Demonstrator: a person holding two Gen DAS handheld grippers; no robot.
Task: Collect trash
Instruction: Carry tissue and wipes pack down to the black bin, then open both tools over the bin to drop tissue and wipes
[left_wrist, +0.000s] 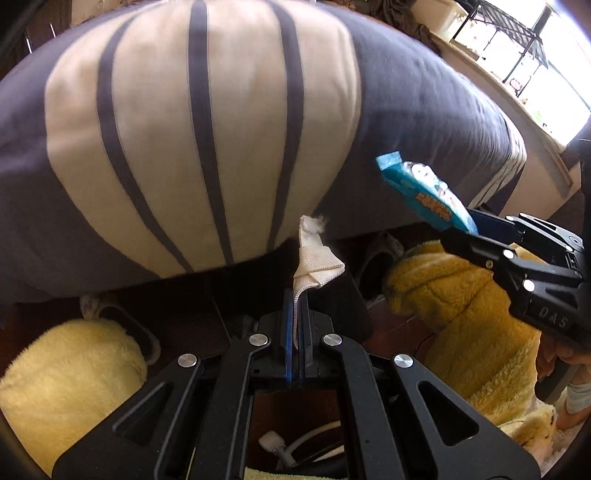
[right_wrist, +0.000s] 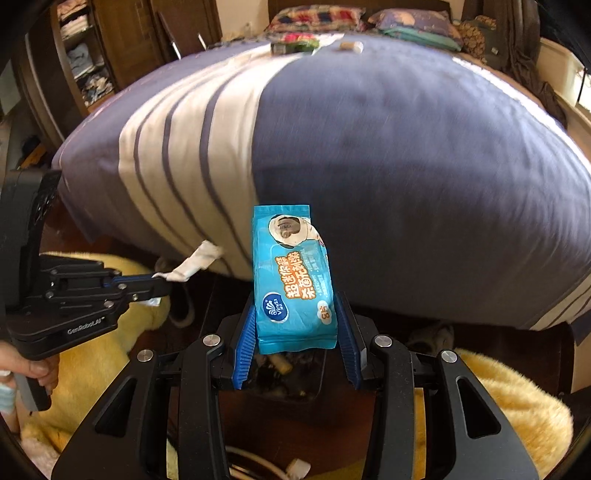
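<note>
Two grippers (right_wrist: 299, 332) (left_wrist: 295, 317), one wipes pack (right_wrist: 293, 280), one tissue (left_wrist: 314, 254).

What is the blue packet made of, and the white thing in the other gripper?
Blue wipes packet: looks like thin glossy plastic film, shiny with crimped ends. White tissue: seems soft, matte paper or cloth, crumpled, with an embossed dotted texture; hard to say which.

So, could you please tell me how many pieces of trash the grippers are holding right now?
2. A crumpled white tissue is pinched in the shut left gripper, and a blue wet-wipes packet sits between the right gripper's fingers. More may lie unseen on the bed.
</note>
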